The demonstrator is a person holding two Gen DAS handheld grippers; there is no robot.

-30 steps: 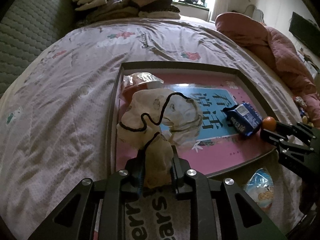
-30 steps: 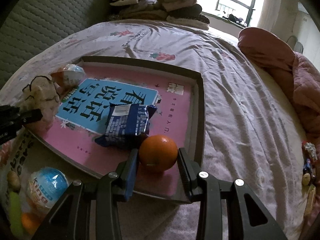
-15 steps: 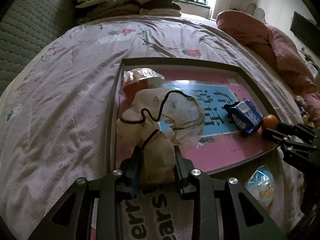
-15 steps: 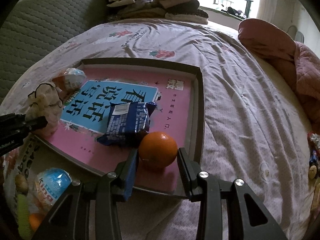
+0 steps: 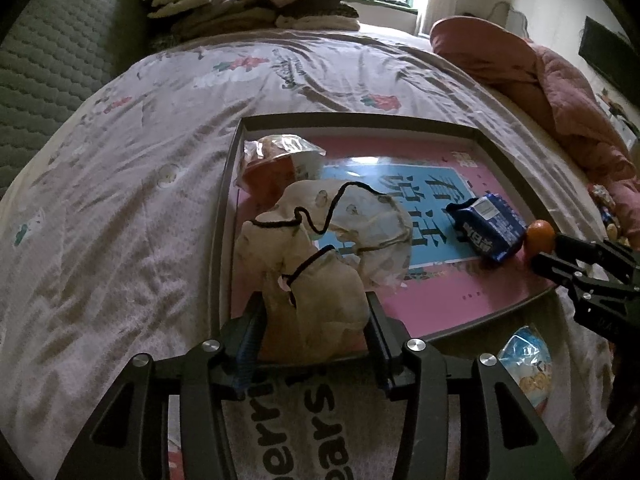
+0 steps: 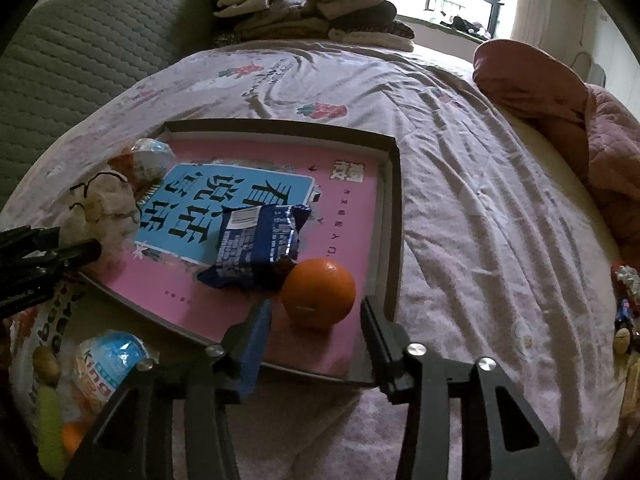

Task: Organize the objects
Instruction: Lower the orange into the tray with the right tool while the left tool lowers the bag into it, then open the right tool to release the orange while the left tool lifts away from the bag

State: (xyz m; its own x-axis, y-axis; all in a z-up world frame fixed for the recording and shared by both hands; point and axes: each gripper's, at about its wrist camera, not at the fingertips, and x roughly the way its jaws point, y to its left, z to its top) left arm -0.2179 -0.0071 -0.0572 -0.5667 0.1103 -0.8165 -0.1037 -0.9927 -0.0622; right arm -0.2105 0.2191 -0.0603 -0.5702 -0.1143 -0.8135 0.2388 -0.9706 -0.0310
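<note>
With both sets of jaws opening, the right gripper clear of the orange and the left gripper loosening around the cloth pouch, the orange could roll off the tray.

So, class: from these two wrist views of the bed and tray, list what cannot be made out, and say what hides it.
- Cloth pouch, left wrist view: contents hidden by its fabric.
- Printed bag, left wrist view: lettering covered by the left gripper.
- Small items, right wrist view: cut by the picture's edge.
- Blue snack packet, right wrist view: print too small.
</note>
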